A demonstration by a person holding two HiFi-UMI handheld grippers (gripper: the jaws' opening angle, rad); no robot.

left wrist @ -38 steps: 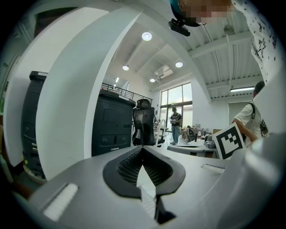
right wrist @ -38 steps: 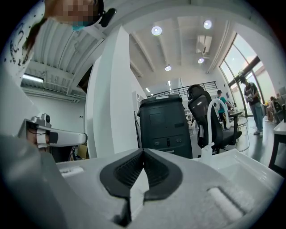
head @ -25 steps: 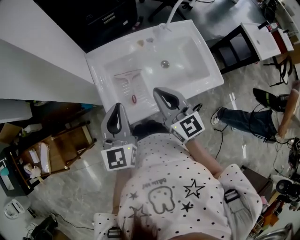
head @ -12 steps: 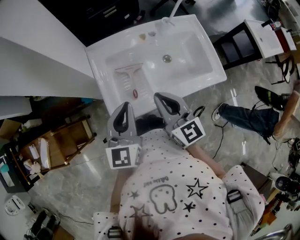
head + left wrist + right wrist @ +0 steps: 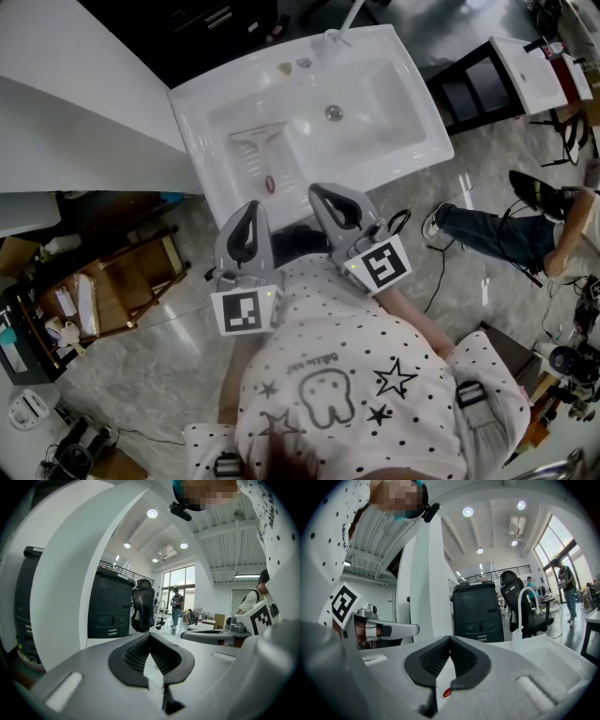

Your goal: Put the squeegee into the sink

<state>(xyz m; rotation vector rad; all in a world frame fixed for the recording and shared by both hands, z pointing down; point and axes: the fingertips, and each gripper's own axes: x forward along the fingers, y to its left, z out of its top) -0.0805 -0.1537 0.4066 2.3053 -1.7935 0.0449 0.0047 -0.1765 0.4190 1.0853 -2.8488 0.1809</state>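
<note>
The squeegee [image 5: 259,154] lies flat in the left part of the white sink [image 5: 409,155], its clear blade toward the back and its handle end with a red spot [image 5: 270,185] toward the front rim. My left gripper [image 5: 249,212] hovers just in front of the sink's front edge, jaws shut and empty. Beside it, my right gripper [image 5: 321,193] reaches the front rim, also shut with nothing held. In the right gripper view the red spot [image 5: 446,692] shows below the closed right gripper [image 5: 450,639]. The left gripper [image 5: 150,637] points across the sink top.
A faucet [image 5: 345,22] and a drain [image 5: 334,113] mark the sink's back and middle. A white counter [image 5: 66,103] lies at the upper left and a wooden cart [image 5: 117,286] stands lower left. Someone's legs [image 5: 487,239] stretch on the floor at the right, by a second basin [image 5: 530,70].
The left gripper has shifted a little rightward, closer to the right one. Both stay shut and empty near the sink's front rim. The squeegee has not moved.
</note>
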